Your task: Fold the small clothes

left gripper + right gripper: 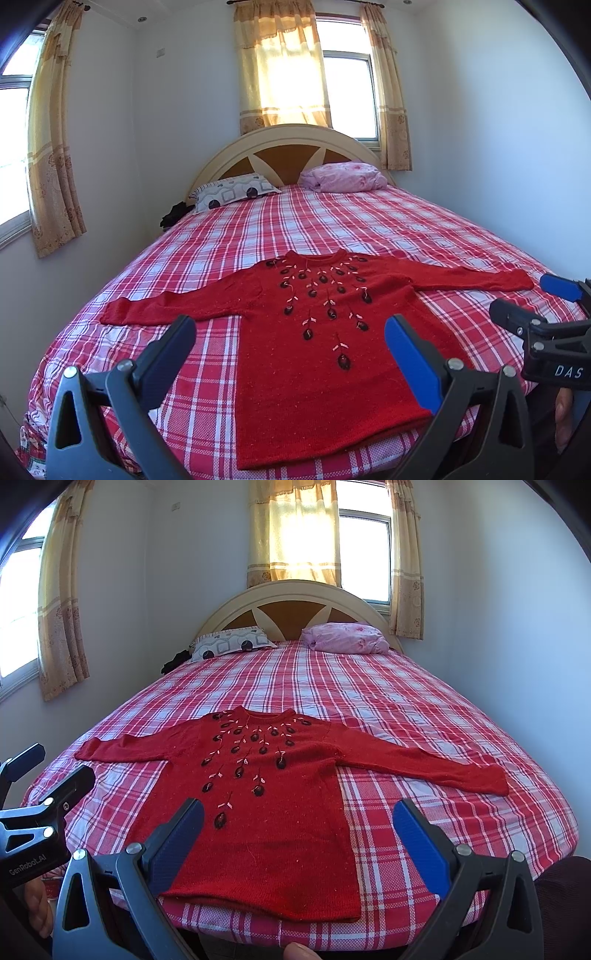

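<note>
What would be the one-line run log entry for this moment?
phase: before fold | red sweater: flat on bed, sleeves spread | left hand-held gripper: open, empty | right hand-held gripper: open, empty

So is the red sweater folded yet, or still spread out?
Spread out. The sweater lies flat on the bed, front up, both sleeves stretched sideways, no fold anywhere.

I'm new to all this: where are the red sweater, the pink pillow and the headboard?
red sweater [317, 369]: left wrist view, lower front.
pink pillow [345, 638]: right wrist view, its middle.
headboard [291, 622]: right wrist view, brown panel.
</note>
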{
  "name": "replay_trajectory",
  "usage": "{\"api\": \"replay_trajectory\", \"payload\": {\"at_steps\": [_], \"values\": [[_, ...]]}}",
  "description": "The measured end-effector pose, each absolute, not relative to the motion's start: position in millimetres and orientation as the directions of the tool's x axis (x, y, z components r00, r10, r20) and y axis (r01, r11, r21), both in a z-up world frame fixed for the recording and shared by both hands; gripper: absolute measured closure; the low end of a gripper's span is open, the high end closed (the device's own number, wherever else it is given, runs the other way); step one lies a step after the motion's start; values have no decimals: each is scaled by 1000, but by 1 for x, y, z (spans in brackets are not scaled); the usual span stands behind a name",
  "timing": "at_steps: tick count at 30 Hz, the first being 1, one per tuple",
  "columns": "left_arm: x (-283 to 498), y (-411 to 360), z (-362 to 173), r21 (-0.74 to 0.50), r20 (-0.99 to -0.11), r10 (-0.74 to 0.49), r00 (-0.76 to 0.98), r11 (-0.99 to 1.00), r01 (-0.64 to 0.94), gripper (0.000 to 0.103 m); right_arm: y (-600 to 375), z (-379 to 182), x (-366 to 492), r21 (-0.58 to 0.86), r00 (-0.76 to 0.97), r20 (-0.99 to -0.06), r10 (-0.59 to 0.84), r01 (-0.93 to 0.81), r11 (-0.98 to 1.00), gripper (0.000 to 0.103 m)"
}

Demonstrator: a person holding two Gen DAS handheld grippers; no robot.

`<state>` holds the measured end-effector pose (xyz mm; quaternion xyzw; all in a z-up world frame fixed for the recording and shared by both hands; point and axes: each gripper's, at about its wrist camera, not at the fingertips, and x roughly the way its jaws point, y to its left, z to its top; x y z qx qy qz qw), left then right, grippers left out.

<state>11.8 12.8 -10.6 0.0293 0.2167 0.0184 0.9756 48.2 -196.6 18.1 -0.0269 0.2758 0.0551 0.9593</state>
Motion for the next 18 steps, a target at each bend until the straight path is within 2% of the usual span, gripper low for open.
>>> {"api": "replay_trajectory", "payload": {"at_steps": [18], "values": [[13,14,-12,67,-426,49,903,997,-22,0,-197,12,52,-23,835,-543,92,-124,992,1]]}}
